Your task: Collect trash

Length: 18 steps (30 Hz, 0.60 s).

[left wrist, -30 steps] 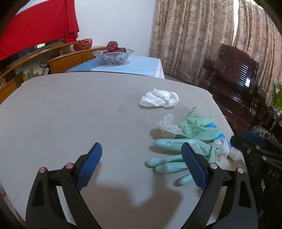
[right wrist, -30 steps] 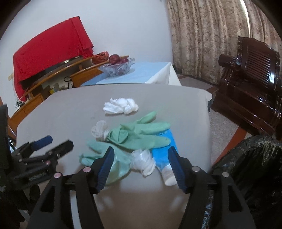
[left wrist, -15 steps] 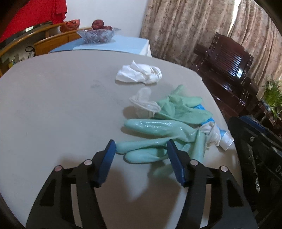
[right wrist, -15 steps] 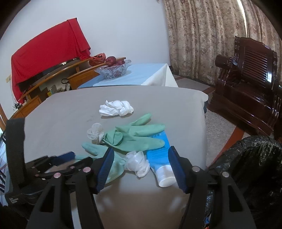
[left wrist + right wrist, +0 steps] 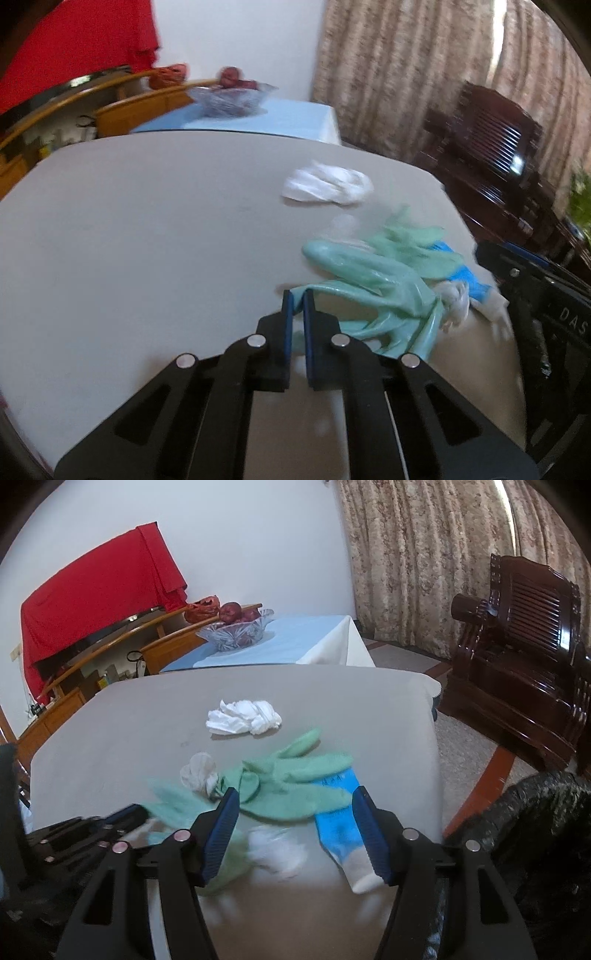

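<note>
With your left gripper (image 5: 298, 295) pinched on a fingertip of the glossy green glove (image 5: 373, 280), it can lift free. Your right gripper (image 5: 295, 801) hangs open over the blue tube (image 5: 341, 827), ready for that piece.

Glossy green glove (image 5: 373, 280) pinched at a fingertip, draped over blue tube (image 5: 340, 827) and crumpled tissues (image 5: 243, 718).

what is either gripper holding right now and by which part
The left gripper is shut on the shiny pale-green rubber glove, pinching a fingertip of it. The right gripper is open above the pile and holds nothing.
</note>
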{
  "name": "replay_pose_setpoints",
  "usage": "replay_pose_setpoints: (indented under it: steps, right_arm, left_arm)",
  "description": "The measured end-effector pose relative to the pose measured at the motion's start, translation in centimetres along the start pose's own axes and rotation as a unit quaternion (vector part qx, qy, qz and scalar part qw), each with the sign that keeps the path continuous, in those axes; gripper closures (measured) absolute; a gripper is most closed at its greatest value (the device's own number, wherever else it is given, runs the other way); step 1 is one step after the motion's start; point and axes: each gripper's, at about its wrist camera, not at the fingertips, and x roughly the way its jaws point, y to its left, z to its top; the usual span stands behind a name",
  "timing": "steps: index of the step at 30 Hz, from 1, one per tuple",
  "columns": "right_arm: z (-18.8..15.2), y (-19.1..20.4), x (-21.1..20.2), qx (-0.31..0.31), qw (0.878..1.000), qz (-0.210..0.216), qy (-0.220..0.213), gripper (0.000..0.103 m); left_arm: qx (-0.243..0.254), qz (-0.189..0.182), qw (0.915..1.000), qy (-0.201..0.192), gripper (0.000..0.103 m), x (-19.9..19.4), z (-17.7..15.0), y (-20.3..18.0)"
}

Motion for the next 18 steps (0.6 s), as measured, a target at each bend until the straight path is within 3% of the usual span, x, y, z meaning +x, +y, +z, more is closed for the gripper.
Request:
replay_pose_setpoints:
  steps: [6, 10, 11, 14, 18]
  right_arm:
    - [0.7, 2.1, 1.7, -0.008, 1.0, 0.022, 0.004, 0.04]
    - [0.5, 3.5, 2.7, -0.017, 0.999, 0.031, 0.012, 0.04]
    - [0.5, 3.7, 2.8, -0.017, 0.999, 0.033, 0.013, 0.04]
    - [0.1, 3.9, 2.6, -0.023, 0.999, 0.028, 0.015, 0.04]
    - [-0.1, 3.0, 2.1, -0.019, 1.0, 0.015, 0.016, 0.04]
  left_arm:
    - [-0.02, 0.066, 0.9975, -0.018, 0.098, -1.0, 1.1, 5.2]
    - [-0.026, 0.067, 0.9974, -0.01, 0.092, -1.1, 0.9, 6.4]
    - [-0.029, 0.064, 0.9974, -0.01, 0.087, -1.3, 0.9, 6.6]
    - [-0.035, 0.054, 0.9977, -0.02, 0.059, -1.8, 0.8, 6.5]
    - [-0.021, 0.03, 0.9988, -0.033, 0.052, -2.4, 1.0, 4.6]
